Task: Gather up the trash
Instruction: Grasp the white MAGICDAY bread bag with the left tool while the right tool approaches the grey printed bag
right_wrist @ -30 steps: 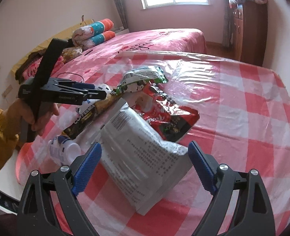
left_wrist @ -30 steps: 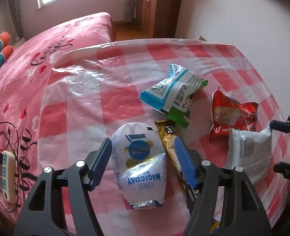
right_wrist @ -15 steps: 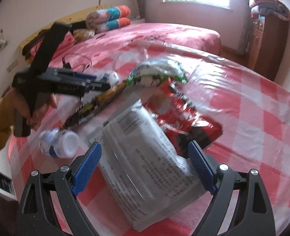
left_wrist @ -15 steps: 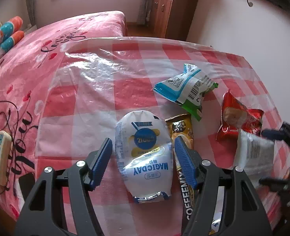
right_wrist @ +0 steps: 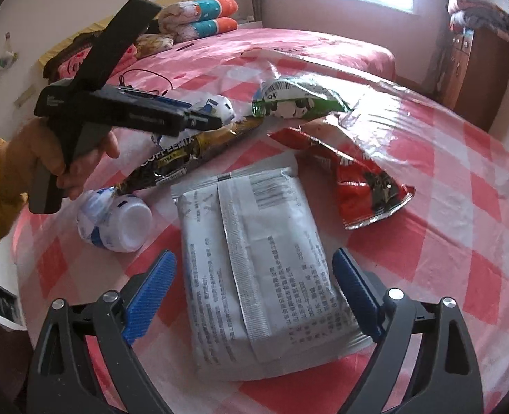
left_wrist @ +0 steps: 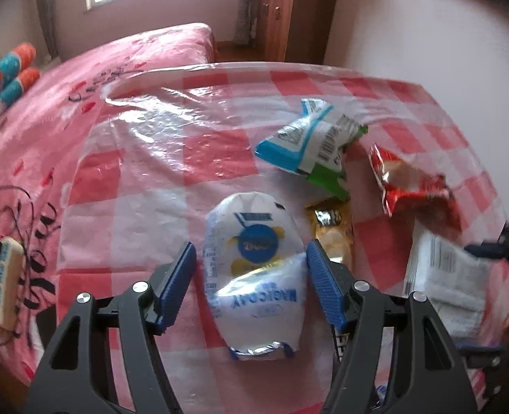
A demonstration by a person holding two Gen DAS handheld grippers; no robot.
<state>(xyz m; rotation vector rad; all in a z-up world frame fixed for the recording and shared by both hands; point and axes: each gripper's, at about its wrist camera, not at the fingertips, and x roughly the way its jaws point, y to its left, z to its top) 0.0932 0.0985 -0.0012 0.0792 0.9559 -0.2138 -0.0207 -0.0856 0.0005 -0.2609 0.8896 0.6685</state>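
Note:
A white Magicday packet point(left_wrist: 254, 276) lies on the checked tablecloth point(left_wrist: 144, 179) between the fingers of my left gripper point(left_wrist: 252, 283), which stands open astride it; the right pad is at the packet's edge. My right gripper point(right_wrist: 252, 289) is open over a grey printed packet point(right_wrist: 254, 276), with gaps on both sides. A green and white packet point(right_wrist: 299, 100), a red packet point(right_wrist: 358, 176), a Coffeemix sachet point(right_wrist: 185, 151) and a small white bottle point(right_wrist: 116, 220) lie around them. The right wrist view also shows the left gripper point(right_wrist: 202, 122), held by a hand point(right_wrist: 75, 162).
The round table's edge point(right_wrist: 30, 241) runs close at the left and front. A pink bed point(left_wrist: 116, 55) with a remote point(left_wrist: 4, 283) and cable lies beyond it. Rolled pillows point(right_wrist: 202, 13) sit at the headboard. A wooden cabinet point(left_wrist: 289, 17) and a wall stand behind.
My right gripper has sunk closer over the grey packet and rolled, so the packet now lies lengthways between its fingers. The left gripper has stayed astride the white packet.

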